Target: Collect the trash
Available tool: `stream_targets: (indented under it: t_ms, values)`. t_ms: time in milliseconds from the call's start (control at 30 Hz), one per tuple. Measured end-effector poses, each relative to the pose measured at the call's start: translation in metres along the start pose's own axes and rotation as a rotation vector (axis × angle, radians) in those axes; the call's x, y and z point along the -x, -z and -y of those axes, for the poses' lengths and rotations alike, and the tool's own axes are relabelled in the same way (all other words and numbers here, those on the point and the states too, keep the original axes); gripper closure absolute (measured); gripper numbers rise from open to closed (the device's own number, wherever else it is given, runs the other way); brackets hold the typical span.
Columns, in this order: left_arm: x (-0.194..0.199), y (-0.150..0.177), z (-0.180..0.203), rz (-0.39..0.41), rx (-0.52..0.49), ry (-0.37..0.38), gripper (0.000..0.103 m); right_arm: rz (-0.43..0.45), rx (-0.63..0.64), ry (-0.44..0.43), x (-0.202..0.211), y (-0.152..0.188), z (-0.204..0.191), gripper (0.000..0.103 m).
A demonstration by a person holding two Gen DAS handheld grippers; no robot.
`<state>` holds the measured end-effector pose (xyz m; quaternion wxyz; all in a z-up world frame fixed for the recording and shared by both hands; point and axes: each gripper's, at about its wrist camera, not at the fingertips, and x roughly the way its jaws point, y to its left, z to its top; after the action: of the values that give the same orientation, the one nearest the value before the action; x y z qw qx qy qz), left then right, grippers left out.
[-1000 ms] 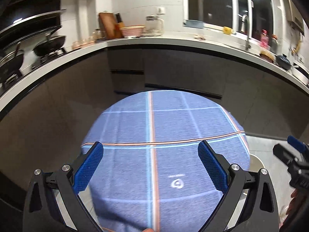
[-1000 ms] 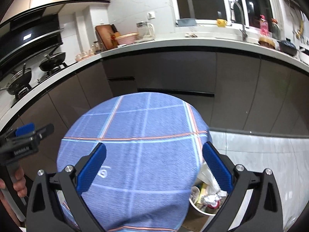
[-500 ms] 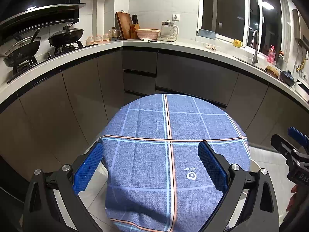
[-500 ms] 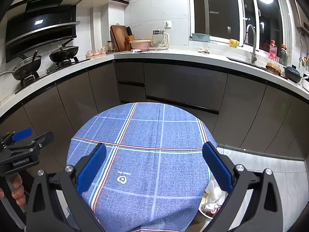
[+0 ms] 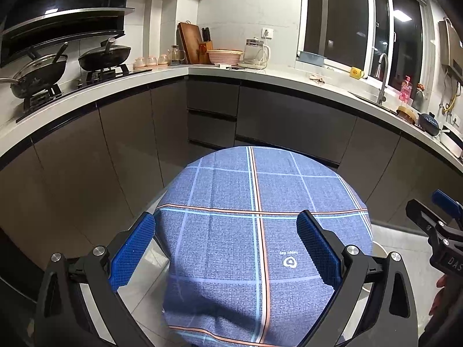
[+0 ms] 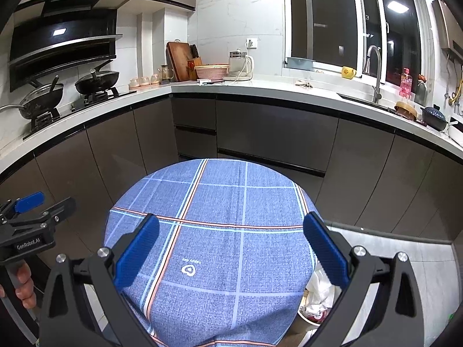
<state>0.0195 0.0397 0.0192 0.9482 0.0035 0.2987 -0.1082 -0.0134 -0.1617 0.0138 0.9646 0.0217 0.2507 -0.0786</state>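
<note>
- Blue checked cloth (image 5: pixel 260 231) covers a small round table in the middle of the kitchen, with dark cabinets (image 5: pixel 289 121) and a white counter (image 5: pixel 289 79) curving behind it.
- Nothing lies on the cloth that I can see; its top looks bare apart from a small printed logo (image 6: pixel 189 269).
- Left gripper (image 5: pixel 225 248) hangs over the near edge of the table with its blue pads spread wide and nothing between them.
- Right gripper (image 6: pixel 231 248) does the same on its side, tongs wide and empty, one pad over the cloth and the other out past the table's right edge.
- The trash is low on the right: a bin (image 6: pixel 311 315) sits on the floor just beside the table, half hidden under the cloth's hang, with crumpled white paper (image 6: pixel 318 286) and other scraps in it. In the left view only a pale sliver of its rim (image 5: pixel 379 250) shows.
- My guess is that the job has barely begun: both tools are poised and nothing is gripped.
- Next, I'd say the right gripper has to drop down and to the right, past the table edge, towards the bin; the left is farther from it.
- Whether the bin has a liner bag to gather up, I cannot tell from here.
</note>
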Motion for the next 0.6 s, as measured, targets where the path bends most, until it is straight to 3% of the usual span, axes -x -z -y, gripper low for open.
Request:
stream_targets:
  t_ms: [600]
  values:
    - [0.0057,-0.0003,0.0093,0.018,-0.031,0.006,0.008,0.014,-0.019,0.007,0.0087,0.0034,0.0078,0.003]
